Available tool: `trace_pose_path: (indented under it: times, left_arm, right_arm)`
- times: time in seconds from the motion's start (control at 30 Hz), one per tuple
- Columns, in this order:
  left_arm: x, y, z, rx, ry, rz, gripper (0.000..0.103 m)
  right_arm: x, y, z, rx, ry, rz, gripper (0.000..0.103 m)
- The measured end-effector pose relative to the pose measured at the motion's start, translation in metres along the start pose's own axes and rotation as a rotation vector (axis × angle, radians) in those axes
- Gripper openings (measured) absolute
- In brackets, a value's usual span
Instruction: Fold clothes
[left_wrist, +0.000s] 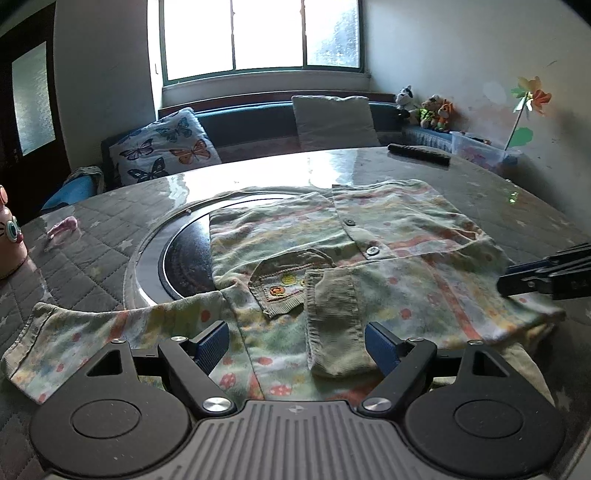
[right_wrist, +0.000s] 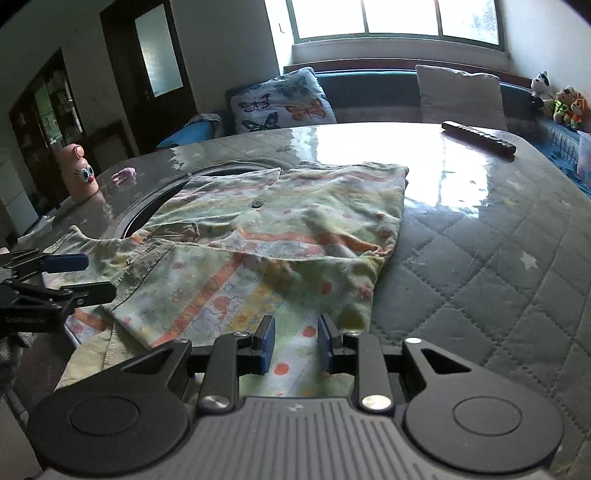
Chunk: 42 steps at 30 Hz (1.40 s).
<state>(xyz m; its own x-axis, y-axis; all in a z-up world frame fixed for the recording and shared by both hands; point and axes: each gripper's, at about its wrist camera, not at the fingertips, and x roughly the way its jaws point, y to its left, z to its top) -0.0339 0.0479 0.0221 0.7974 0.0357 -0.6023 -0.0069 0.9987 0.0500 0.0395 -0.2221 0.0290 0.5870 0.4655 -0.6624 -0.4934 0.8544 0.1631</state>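
Note:
A small patterned child's shirt (left_wrist: 388, 236) with buttons and a corduroy pocket lies spread on the table; it also shows in the right wrist view (right_wrist: 280, 236). One sleeve with a ribbed cuff (left_wrist: 332, 325) is folded in over the body, the other sleeve (left_wrist: 74, 332) lies out to the left. My left gripper (left_wrist: 297, 345) is open, just above the shirt's near edge, jaws either side of the folded cuff. My right gripper (right_wrist: 295, 345) is partly open over the shirt's near hem, nothing clamped. It also shows in the left wrist view (left_wrist: 517, 280).
The round table (right_wrist: 498, 258) has a quilted grey cover and a dark inset turntable (left_wrist: 184, 254) under the shirt. A remote (right_wrist: 478, 137), a pink toy figure (right_wrist: 79, 173) and a small pink item (left_wrist: 62, 227) lie on it. A cushioned bench stands beyond.

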Motion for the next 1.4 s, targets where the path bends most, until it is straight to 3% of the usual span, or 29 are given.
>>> trace_pose_path:
  times: [0.07,0.2,0.43,0.7,0.8,1.0,1.17,1.27,1.4]
  left_arm:
    - [0.004,-0.001,0.002,0.005,0.003,0.014,0.083]
    - [0.011,-0.002,0.004,0.003,0.015,0.033,0.083]
    - [0.021,-0.001,0.002,0.013,0.034,0.056,0.082]
    - [0.005,0.013,0.0,-0.019,0.008,0.093,0.081]
    - [-0.002,0.024,-0.003,-0.043,0.006,0.124,0.081]
    - [-0.014,0.062,-0.01,-0.134,0.005,0.232,0.081]
    - [-0.024,0.099,-0.015,-0.203,-0.005,0.333,0.069]
    - [-0.027,0.123,-0.018,-0.242,-0.003,0.407,0.062]
    - [-0.028,0.156,-0.024,-0.321,0.012,0.521,0.061]
  right_arm:
    - [-0.001,-0.001,0.006,-0.01,-0.017,-0.002,0.033]
    - [0.007,-0.004,0.02,-0.017,-0.046,-0.009,0.033]
    - [0.032,-0.012,0.02,-0.004,-0.006,-0.026,0.034]
    - [0.019,0.019,0.026,-0.078,-0.043,0.027,0.04]
    - [0.019,0.039,0.029,-0.114,-0.058,0.071,0.054]
    - [0.032,0.079,0.021,-0.23,-0.045,0.109,0.057]
    - [0.043,0.093,0.009,-0.286,0.009,0.12,0.061]
    - [0.037,0.094,0.01,-0.285,-0.003,0.124,0.061]
    - [0.03,0.091,0.013,-0.264,-0.015,0.129,0.061]
